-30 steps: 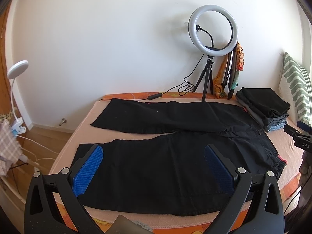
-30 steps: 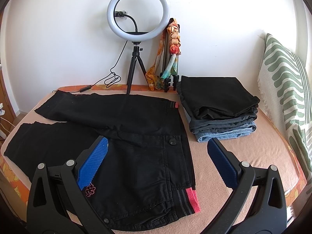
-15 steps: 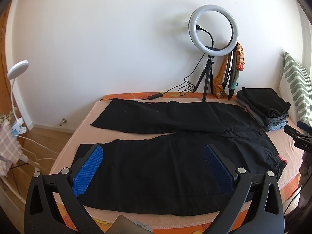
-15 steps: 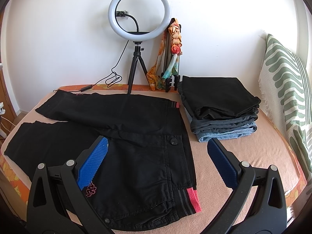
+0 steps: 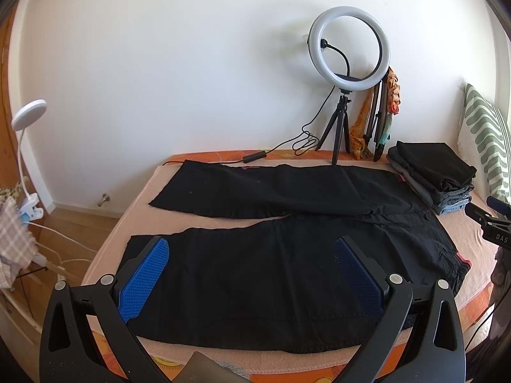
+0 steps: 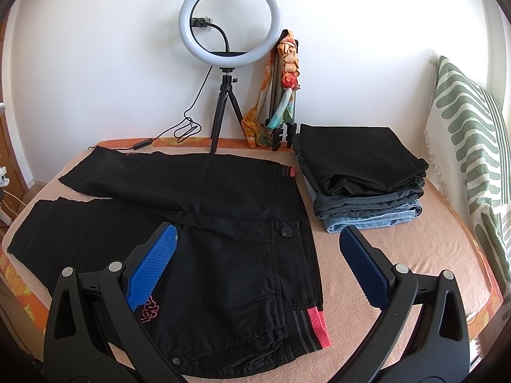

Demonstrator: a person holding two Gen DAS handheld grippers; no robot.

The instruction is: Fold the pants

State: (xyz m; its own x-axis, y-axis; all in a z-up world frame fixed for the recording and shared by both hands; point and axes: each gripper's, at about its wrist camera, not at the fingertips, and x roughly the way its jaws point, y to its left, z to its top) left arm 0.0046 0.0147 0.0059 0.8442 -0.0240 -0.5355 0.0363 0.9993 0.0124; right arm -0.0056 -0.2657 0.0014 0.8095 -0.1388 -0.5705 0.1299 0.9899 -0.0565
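Black pants [image 5: 271, 271] lie spread flat on the bed, legs apart and pointing left, waistband with a red and grey stripe at the right [image 6: 314, 327]. My left gripper [image 5: 252, 255] is open and empty, hovering above the near leg. My right gripper [image 6: 257, 242] is open and empty, hovering above the waist end of the pants [image 6: 223, 255]. Its tip also shows at the right edge of the left wrist view [image 5: 491, 226].
A stack of folded clothes [image 6: 361, 175] sits on the bed at the right of the pants. A ring light on a tripod [image 6: 226, 19] stands at the back by the wall. A green-striped pillow [image 6: 469, 146] leans at the right. A desk lamp [image 5: 25, 121] stands left of the bed.
The right gripper has drifted slightly; the view of the pants shifted a little. The left gripper has barely moved. The pants lie as before.
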